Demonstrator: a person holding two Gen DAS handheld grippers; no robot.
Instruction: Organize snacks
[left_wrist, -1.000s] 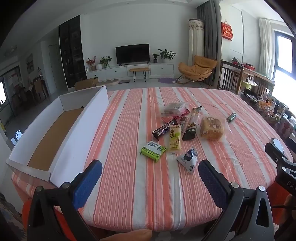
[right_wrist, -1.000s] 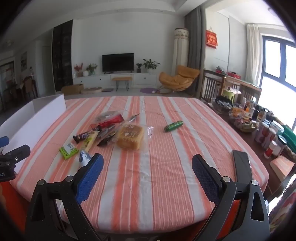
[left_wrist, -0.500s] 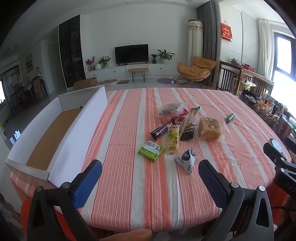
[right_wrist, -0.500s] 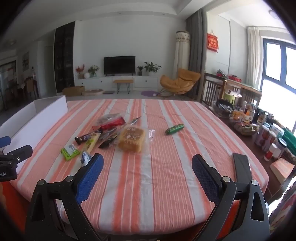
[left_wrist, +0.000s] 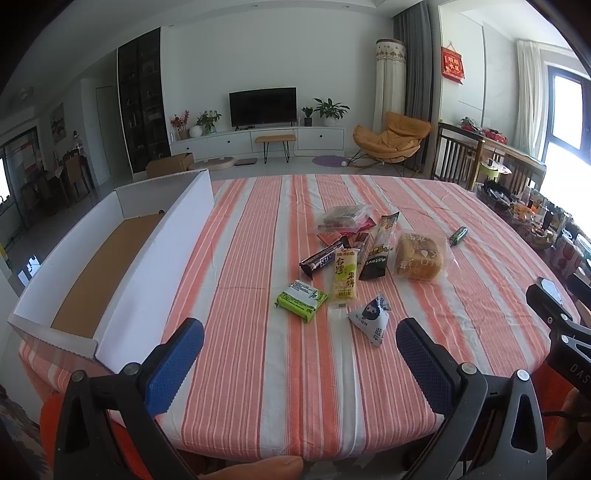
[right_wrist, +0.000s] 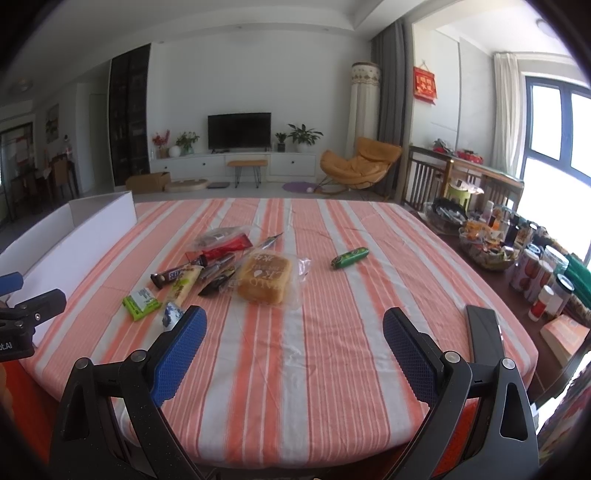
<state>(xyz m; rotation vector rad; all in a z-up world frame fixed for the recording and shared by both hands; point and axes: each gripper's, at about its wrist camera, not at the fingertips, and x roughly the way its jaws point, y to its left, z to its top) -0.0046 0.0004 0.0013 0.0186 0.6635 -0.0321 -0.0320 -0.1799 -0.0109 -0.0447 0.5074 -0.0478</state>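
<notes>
The left gripper (left_wrist: 299, 341) is showing only its fingers; the lower edge is cutting off its body. The right gripper (right_wrist: 293, 330) is being cropped likewise. Its left blue pad (right_wrist: 179, 349) is covering most of the small white packet (right_wrist: 170, 313) just ahead of it. Further ahead, the snack pile (right_wrist: 218, 254) is overlapping, hiding the lower wrappers. The white box (right_wrist: 74, 240), far to the right gripper's left, is running off the edge. Jar labels (right_wrist: 532, 269) to its right are staying too small to read.
</notes>
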